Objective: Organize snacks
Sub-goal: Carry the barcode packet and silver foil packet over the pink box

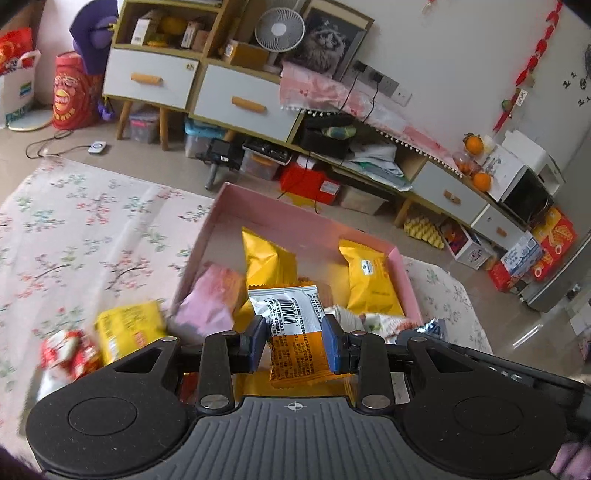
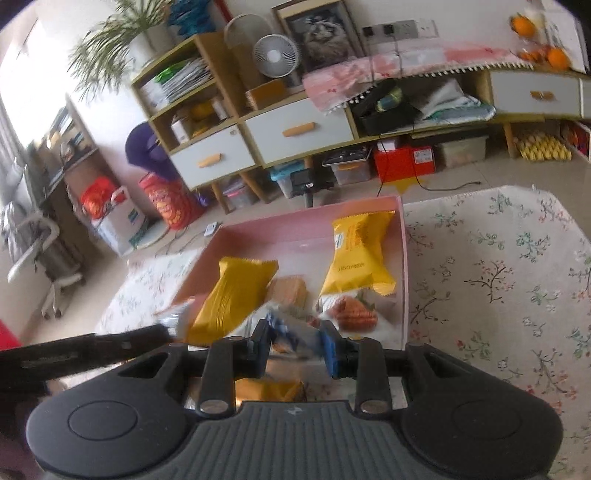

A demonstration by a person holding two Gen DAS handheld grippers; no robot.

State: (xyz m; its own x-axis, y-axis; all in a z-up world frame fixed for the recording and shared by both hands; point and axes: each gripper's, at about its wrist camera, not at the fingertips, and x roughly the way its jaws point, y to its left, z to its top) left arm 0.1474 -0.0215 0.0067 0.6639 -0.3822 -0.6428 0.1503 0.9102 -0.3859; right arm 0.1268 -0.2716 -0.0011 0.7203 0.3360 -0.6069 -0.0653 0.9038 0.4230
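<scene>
right tool [image 2: 295, 345] around blurred packet [image 2: 293, 330]

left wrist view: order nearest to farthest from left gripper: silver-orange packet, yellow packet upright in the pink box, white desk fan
1. silver-orange packet, between the left gripper's fingers.
2. yellow packet, ahead, inside the pink box.
3. white desk fan, far back on the cabinet.

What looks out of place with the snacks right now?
Two packets, a yellow packet and a red-and-white packet, lie on the floral cloth outside the pink box, left of it. Inside, the snacks are jumbled, overlapping at angles.
</scene>
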